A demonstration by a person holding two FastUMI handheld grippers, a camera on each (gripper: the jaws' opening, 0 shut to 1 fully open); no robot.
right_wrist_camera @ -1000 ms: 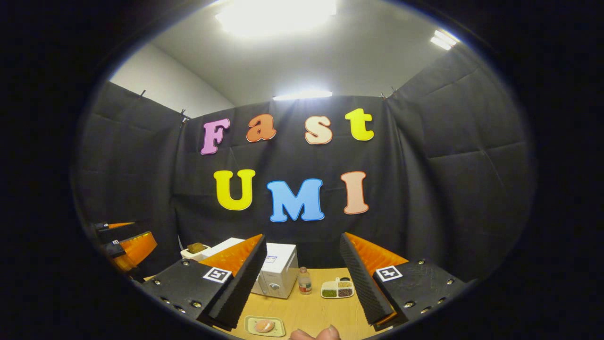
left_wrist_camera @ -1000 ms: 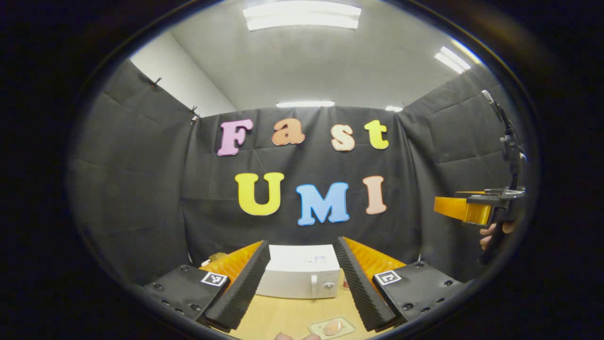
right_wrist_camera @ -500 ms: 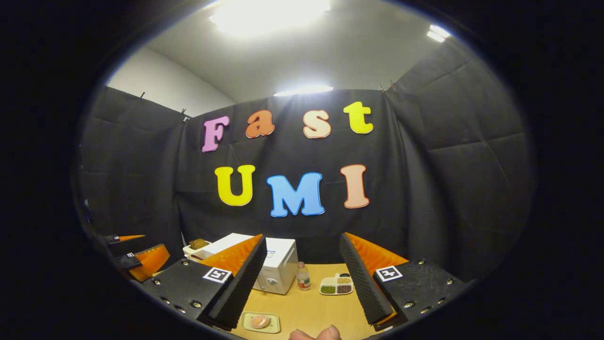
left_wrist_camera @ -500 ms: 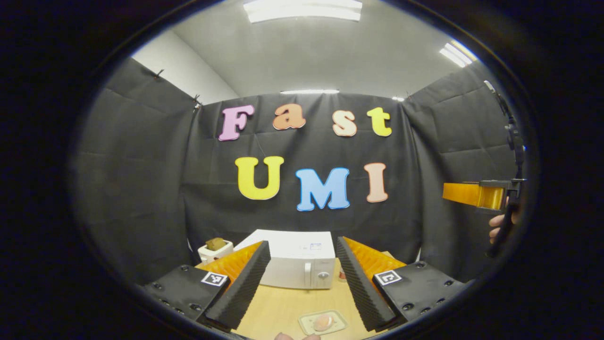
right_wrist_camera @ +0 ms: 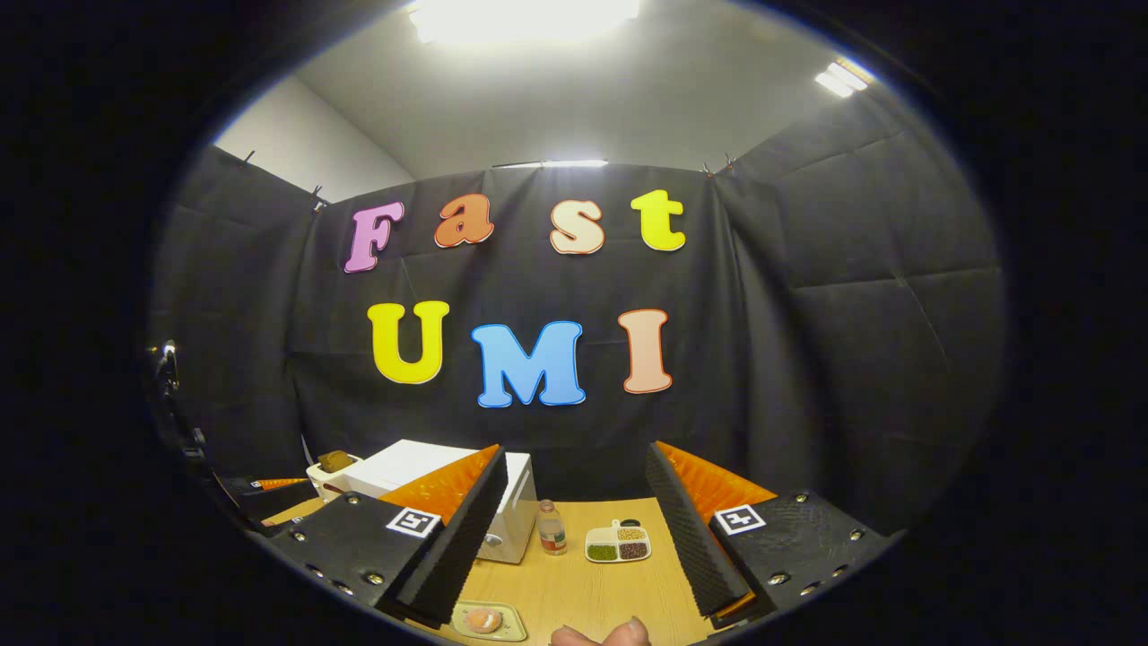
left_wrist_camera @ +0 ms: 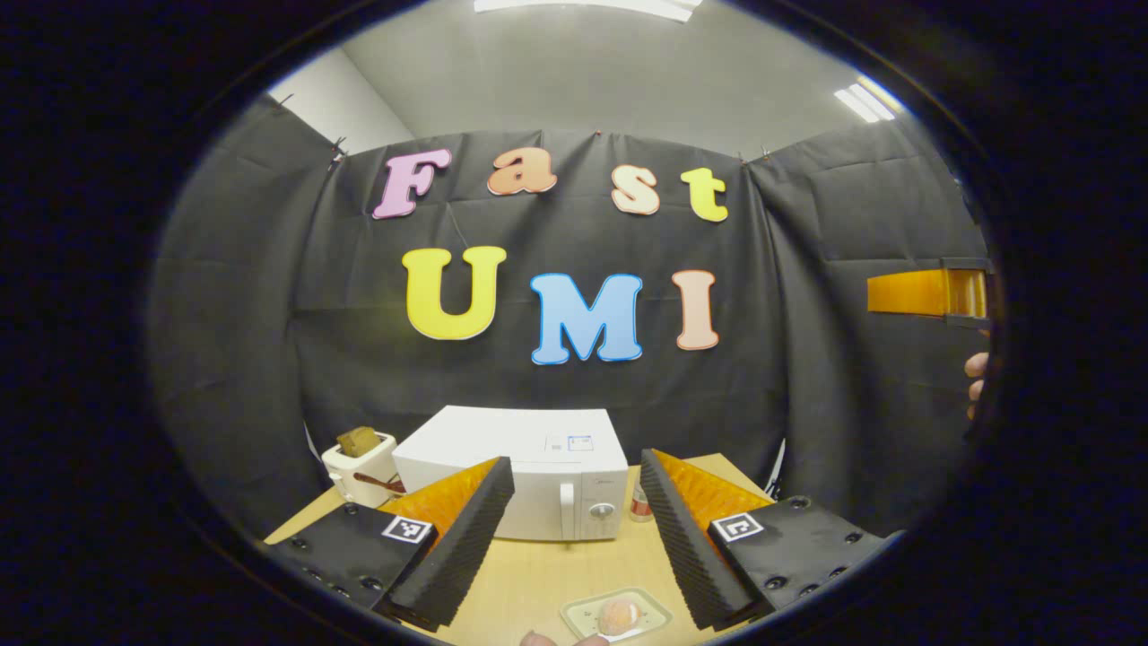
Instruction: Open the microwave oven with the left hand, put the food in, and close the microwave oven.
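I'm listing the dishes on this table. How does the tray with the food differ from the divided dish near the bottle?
The tray holds a single round pinkish piece of food; the divided dish has several compartments of green, yellow and dark bits. The tray lies near the table's front edge, the divided dish farther back beside the bottle. Both are pale, shallow and flat on the table.

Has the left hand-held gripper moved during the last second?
Yes. The left hand-held gripper has tilted downward: in its view the fixed microwave now sits higher and shows more of its top.
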